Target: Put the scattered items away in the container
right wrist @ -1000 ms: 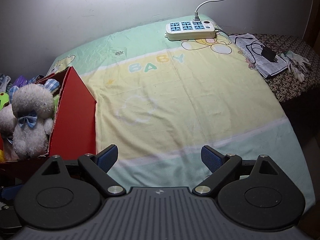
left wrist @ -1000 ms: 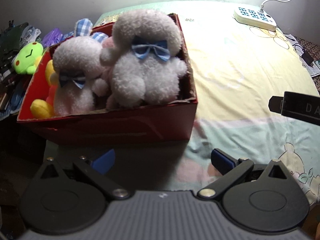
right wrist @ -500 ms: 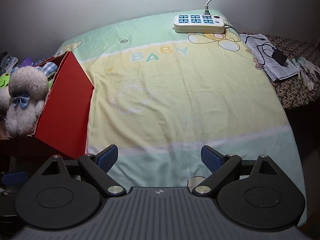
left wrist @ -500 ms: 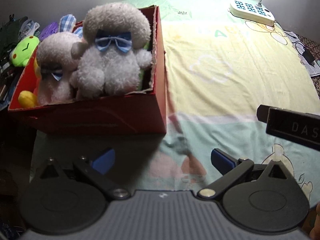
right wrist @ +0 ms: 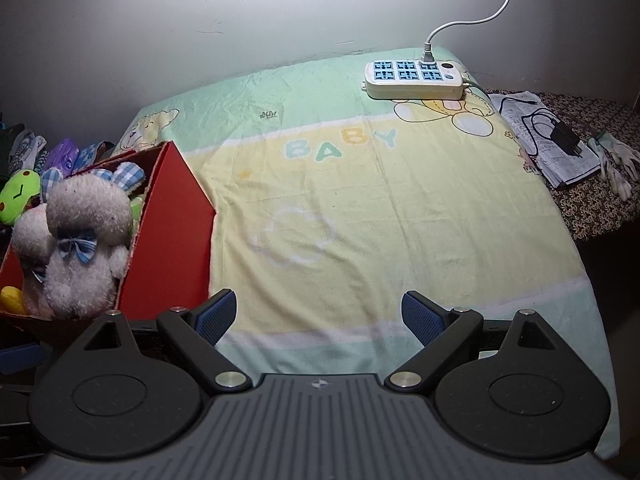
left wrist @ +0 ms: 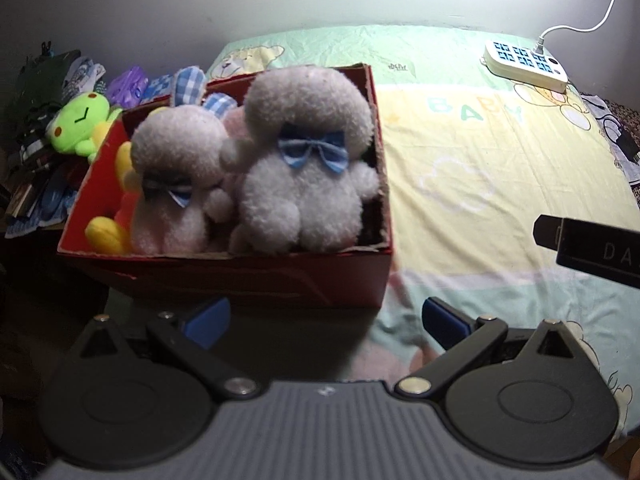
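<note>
- Two fluffy grey-white plush toys with blue checked bows fill the red cardboard box: the larger toy sits right of centre, the smaller toy just beside it on the left, touching.
- Yellow plush parts show at the box's lower left corner, and checked fabric ears poke up behind.
- Outside the box, at the frame's left, a green plush frog lies among a pile of dark clutter.
- Right of the box, the pastel bedsheet printed "BABY" lies flat and slightly creased.
- At the sheet's upper right, a white power strip with blue sockets rests with its cord rising up the wall.
- Further right, papers with a black charger and a pale glove lie on patterned cloth.
- Left gripper hovers low in front of the box, jaws spread and empty.
- Right gripper is over the sheet, jaws likewise apart, holding nothing.
</note>
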Demonstrator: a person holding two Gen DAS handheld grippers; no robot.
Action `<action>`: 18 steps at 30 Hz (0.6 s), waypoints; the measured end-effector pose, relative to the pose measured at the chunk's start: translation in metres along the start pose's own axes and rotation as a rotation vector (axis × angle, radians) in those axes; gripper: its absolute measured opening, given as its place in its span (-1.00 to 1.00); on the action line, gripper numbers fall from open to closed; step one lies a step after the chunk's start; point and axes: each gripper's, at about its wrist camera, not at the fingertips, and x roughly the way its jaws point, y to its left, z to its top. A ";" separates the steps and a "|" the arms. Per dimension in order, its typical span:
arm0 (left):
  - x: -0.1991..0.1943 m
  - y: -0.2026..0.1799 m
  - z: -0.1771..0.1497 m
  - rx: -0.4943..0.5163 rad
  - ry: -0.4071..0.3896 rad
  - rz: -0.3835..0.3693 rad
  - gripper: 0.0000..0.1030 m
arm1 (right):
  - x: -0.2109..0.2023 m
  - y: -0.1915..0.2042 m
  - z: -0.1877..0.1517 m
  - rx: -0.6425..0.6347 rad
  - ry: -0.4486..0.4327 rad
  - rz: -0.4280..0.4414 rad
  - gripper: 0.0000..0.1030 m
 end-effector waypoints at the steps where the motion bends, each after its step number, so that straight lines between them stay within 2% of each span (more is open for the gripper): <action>1: 0.000 0.007 0.001 -0.003 0.003 -0.001 0.98 | -0.002 0.006 0.001 0.001 -0.004 0.000 0.78; 8: -0.001 0.047 0.008 0.005 0.005 -0.002 0.98 | -0.009 0.046 0.003 -0.002 -0.021 0.003 0.78; 18: -0.004 0.095 0.025 0.022 -0.052 0.000 0.98 | -0.022 0.092 0.013 0.026 -0.097 -0.001 0.78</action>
